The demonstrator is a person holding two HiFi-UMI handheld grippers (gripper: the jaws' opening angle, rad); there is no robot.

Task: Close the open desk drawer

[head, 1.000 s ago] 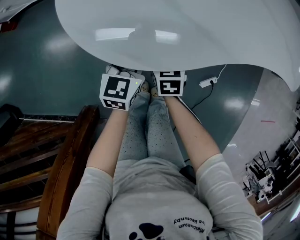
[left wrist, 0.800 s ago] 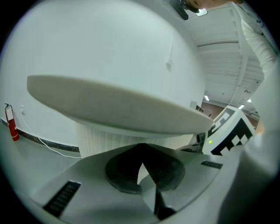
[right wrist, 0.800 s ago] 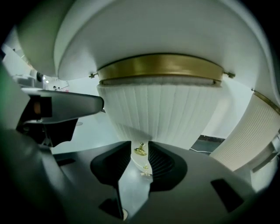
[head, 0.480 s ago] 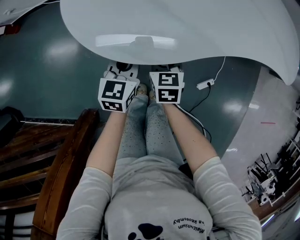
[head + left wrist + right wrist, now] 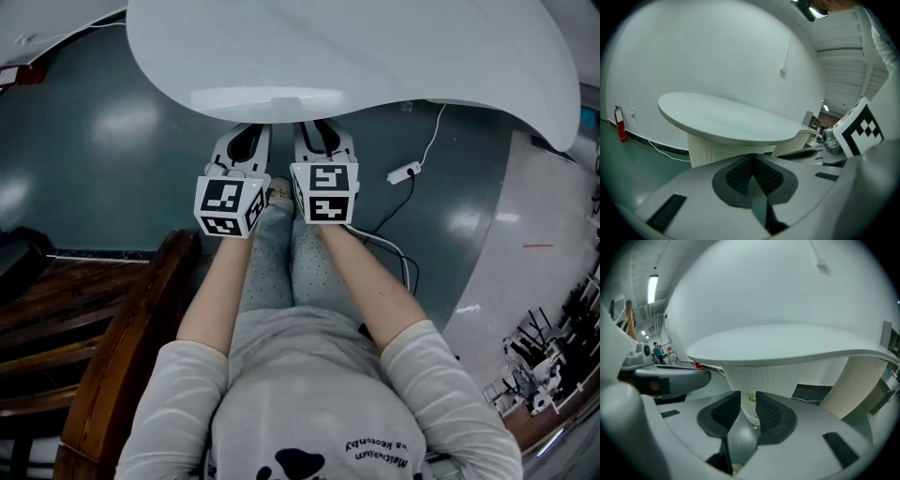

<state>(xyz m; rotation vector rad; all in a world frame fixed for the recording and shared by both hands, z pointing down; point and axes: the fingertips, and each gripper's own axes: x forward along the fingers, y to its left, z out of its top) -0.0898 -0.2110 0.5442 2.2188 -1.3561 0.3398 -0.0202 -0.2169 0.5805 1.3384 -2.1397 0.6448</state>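
Facing glossy white desk (image 5: pixel 731 122) w/ rounded top & ribbed base; left claw (image 5: pixel 751 161) pressed together, right claw (image 5: pixel 748 405) spread.

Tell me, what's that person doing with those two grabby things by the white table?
A person holds a gripper in each hand, side by side, pointed at a big white desk. Neither touches the desk or holds anything. The left gripper has its tongs pressed together. The right gripper has its tongs apart with nothing between them. I can't make out an open drawer from here.
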